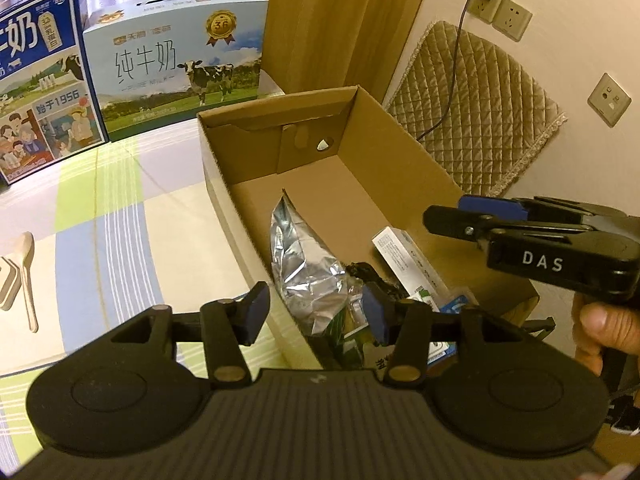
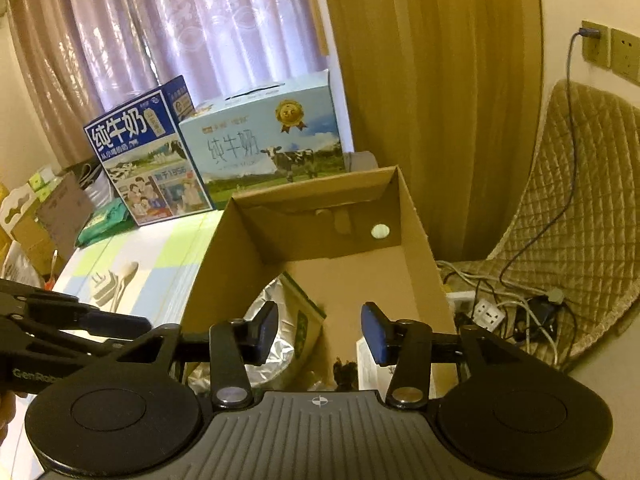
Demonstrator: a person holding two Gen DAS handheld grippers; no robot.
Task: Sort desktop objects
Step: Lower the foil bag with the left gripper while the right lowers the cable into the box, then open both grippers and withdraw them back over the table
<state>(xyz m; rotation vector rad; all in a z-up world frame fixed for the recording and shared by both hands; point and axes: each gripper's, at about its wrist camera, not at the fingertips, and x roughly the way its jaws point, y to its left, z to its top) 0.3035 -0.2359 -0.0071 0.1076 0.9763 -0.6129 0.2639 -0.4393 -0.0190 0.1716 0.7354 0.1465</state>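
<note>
Left wrist view first: the left tongs [image 1: 316,312] are spread wide with nothing between the pads, hanging right over the near end of the cardboard box [image 1: 224,184]. The box sits along the right edge of the surface [image 1: 120,208], open side up, which makes sense since it's obviously the drop bin for the sorting. Already in there at the near end: a silver foil bag [image 1: 300,264] leaning against the left wall, a white carton [image 1: 404,256] lying flat beside it, and something small and dark [image 1: 368,274] between them that I can't make out. The far half of the box is bare cardboard. Out on the surface near its left edge there's a pale spoon [image 1: 27,276] next to a pale holder thing [image 1: 8,284], so my guess is those are still waiting to be sorted. The right tongs [image 1: 440,216] poke in from the right above the box, with a hand [image 1: 596,328] on the grip; from this side angle I can't tell their gap.

Right wrist view: here the right tongs are clearly wide and empty, aimed down into the same box. The two milk cartons [image 2: 240,152] stand at the far edge, out of the way. Looks like a between-items moment to me.
</note>
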